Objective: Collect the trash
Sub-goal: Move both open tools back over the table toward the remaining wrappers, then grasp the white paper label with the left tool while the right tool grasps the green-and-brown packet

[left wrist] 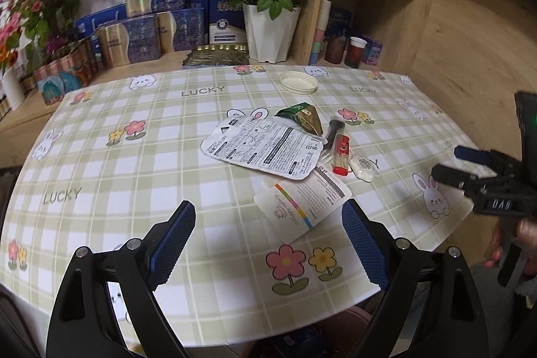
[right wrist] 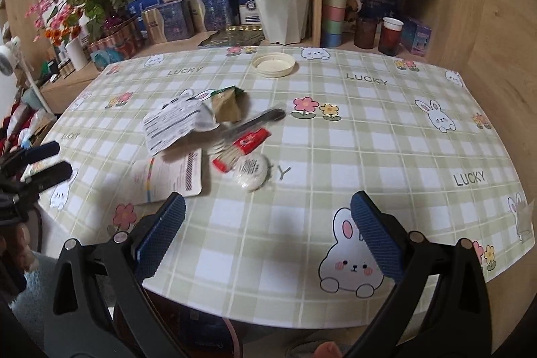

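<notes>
My left fingers (left wrist: pixel 268 240) stand wide apart with nothing between them, poised over the near edge of the counter (left wrist: pixel 100 156). My right fingers (right wrist: pixel 268 234) are spread just as wide and just as empty, hanging above a printed bunny at the near edge.

The trash sits in one loose heap near the middle of the counter. Nearest my left fingers is the white pouch with the colour stripe (left wrist: pixel 302 203), lying flat. Overlapping its far end is the larger white printed packet (left wrist: pixel 265 146), and behind that a crumpled green-and-gold wrapper (left wrist: pixel 302 118). Beside them lie a black plastic fork (left wrist: pixel 334 131), a red sachet (left wrist: pixel 340 155) and a small white wad (left wrist: pixel 364 168). A shallow white lid (left wrist: pixel 298 82) sits apart toward the far edge.

The flat pouches worry me most: thin film on a slick cloth gives my pads no edge, so I could pinch the tablecloth itself, or shove the pouch along without lifting it. Because the pieces overlap, pulling one may drag the fork or sachet off the edge. Both hands aim at the same heap, so they could collide. The right view is blurred, which makes me judge a hurried closing likely to miss.
</notes>
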The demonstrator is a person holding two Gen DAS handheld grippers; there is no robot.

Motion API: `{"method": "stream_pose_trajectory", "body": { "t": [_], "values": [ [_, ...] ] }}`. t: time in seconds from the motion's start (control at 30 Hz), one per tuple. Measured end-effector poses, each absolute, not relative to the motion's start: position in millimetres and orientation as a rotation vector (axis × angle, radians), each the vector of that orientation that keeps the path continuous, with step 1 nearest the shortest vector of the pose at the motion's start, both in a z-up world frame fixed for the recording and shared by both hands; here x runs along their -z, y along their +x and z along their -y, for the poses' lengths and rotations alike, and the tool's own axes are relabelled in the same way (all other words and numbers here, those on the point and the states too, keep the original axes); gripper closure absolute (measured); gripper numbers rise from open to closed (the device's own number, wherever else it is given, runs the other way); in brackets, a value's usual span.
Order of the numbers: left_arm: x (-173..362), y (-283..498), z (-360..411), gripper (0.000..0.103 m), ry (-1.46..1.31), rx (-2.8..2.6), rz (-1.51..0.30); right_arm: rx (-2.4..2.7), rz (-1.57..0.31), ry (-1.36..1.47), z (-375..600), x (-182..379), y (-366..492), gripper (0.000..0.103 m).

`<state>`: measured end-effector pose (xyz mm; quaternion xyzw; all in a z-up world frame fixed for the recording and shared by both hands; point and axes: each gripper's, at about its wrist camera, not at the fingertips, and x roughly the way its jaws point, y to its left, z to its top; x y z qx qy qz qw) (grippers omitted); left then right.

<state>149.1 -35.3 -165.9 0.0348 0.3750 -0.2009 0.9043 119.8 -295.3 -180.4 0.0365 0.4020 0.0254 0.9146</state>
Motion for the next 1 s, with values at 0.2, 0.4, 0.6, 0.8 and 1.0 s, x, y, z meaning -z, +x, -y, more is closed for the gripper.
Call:
{"method": "stream_pose_trajectory", "body": {
  "t": [0.2, 0.4, 0.6, 0.8, 1.0],
  "values": [
    [172.7, 167.8, 44.9, 0.016, 0.096, 0.426, -0.782, -0.033, -0.855, 0.106, 306.7, 189.1, 134.9, 0.006],
    [183.0, 180.5, 60.3, 0.016, 0.124, 0.443, -0.799, -0.023, -0.872, 0.143, 320.0, 196.3, 145.7, 0.006],
    [188.1, 190.6, 76.8, 0.016, 0.174, 0.463, -0.796, 0.001, -0.875, 0.165, 334.3, 203.0, 155.9, 0.006],
    [199.7, 204.7, 96.2, 0.016, 0.248, 0.484, -0.798, 0.003, -0.877, 0.181, 341.1, 209.1, 164.3, 0.006],
    [219.2, 228.7, 113.2, 0.018, 0.327, 0.466, -0.812, -0.001, -0.887, 0.181, 342.3, 214.2, 170.6, 0.006]
  ]
}}
